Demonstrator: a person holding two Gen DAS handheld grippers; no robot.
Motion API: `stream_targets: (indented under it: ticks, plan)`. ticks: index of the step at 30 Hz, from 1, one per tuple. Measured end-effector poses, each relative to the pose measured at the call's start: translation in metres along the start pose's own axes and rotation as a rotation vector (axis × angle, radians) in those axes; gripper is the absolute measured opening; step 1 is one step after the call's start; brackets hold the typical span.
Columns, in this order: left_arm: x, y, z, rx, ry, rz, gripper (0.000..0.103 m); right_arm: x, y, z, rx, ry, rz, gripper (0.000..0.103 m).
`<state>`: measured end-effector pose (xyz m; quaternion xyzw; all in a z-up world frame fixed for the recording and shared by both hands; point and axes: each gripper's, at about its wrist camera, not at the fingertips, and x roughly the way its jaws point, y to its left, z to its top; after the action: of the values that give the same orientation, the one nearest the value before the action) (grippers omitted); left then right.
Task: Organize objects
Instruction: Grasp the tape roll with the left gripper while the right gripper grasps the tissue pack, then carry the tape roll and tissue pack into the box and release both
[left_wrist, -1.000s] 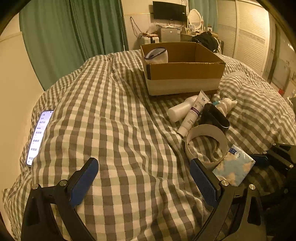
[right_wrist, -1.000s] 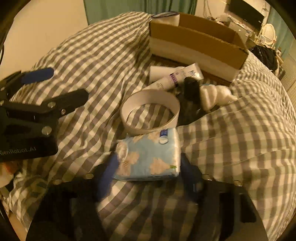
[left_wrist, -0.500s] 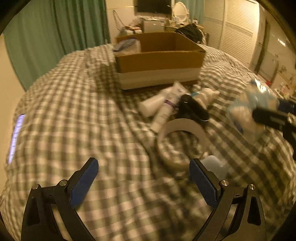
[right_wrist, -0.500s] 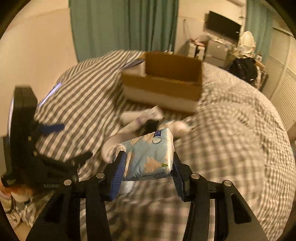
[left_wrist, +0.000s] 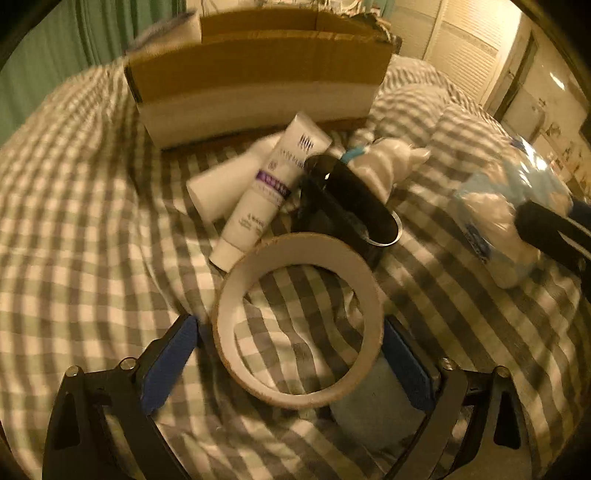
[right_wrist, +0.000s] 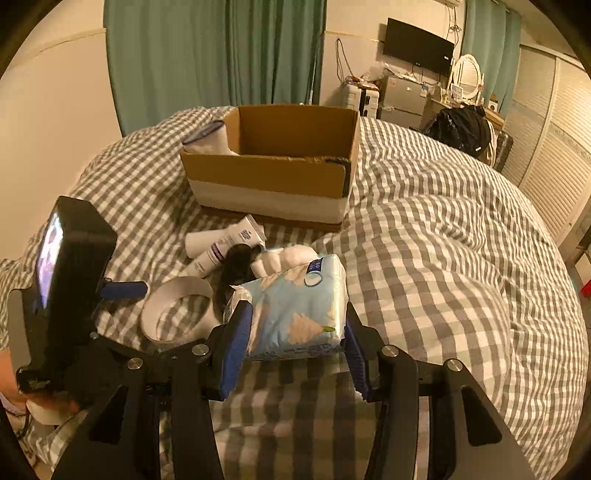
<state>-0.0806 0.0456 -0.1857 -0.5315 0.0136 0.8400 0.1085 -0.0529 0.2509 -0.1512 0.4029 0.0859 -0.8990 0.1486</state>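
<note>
My right gripper (right_wrist: 293, 332) is shut on a light blue tissue pack (right_wrist: 295, 310) and holds it above the checked bed; the pack also shows at the right of the left wrist view (left_wrist: 506, 218). My left gripper (left_wrist: 291, 354) is open, with its blue pads on either side of a white tape ring (left_wrist: 299, 325) that lies on the bed, also seen in the right wrist view (right_wrist: 177, 310). Beyond the ring lie a white tube (left_wrist: 269, 184), a white bottle (left_wrist: 229, 181), a black case (left_wrist: 351, 199) and a white spiral item (left_wrist: 384, 162). An open cardboard box (right_wrist: 273, 166) stands behind them.
The box holds a white pouch with a dark rim (right_wrist: 207, 140) in its left corner. The checked duvet (right_wrist: 443, 240) rises in folds on the right. Green curtains (right_wrist: 207, 55), a desk with a screen and a black bag (right_wrist: 461, 129) stand beyond the bed.
My right gripper closed on the tissue pack and lifted it off the bed. My left gripper moved forward and right until its open fingers came around the tape ring.
</note>
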Motion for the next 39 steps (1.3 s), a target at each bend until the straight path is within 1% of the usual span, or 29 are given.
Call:
stream_targets:
  ticks: [1, 4, 7, 13, 16, 19, 22, 26, 31, 39]
  plan:
    - [0.002, 0.001, 0.0, -0.003, 0.006, 0.002, 0.085, 0.003, -0.001, -0.002, 0.006, 0.005, 0.008, 0.048]
    - [-0.001, -0.002, -0.003, 0.011, 0.0, 0.007, 0.081, 0.009, -0.002, -0.003, 0.011, 0.012, 0.015, 0.048]
    - [-0.012, -0.003, -0.005, 0.019, -0.025, 0.009, 0.081, 0.008, 0.001, -0.003, 0.003, 0.009, 0.01, 0.048]
    - [-0.048, 0.004, -0.012, 0.001, -0.091, 0.008, 0.081, -0.006, 0.008, -0.001, -0.016, -0.018, -0.015, 0.048]
    - [-0.067, 0.011, -0.016, -0.026, -0.112, -0.019, 0.08, -0.019, 0.017, 0.0, -0.028, -0.038, -0.022, 0.048]
    - [-0.083, 0.006, -0.021, -0.016, -0.139, -0.033, 0.08, -0.033, 0.025, 0.003, -0.04, -0.06, -0.03, 0.048]
    - [-0.1, 0.002, -0.024, -0.012, -0.163, -0.034, 0.08, -0.049, 0.031, 0.007, -0.049, -0.087, -0.04, 0.048]
    - [-0.127, 0.004, -0.023, -0.017, -0.22, -0.021, 0.08, -0.072, 0.038, 0.012, -0.063, -0.126, -0.052, 0.048]
    - [-0.161, 0.009, -0.016, -0.014, -0.299, -0.004, 0.08, -0.097, 0.045, 0.021, -0.077, -0.17, -0.062, 0.048]
    - [-0.202, 0.014, 0.014, 0.035, -0.404, 0.039, 0.08, -0.12, 0.051, 0.036, -0.095, -0.226, -0.08, 0.048]
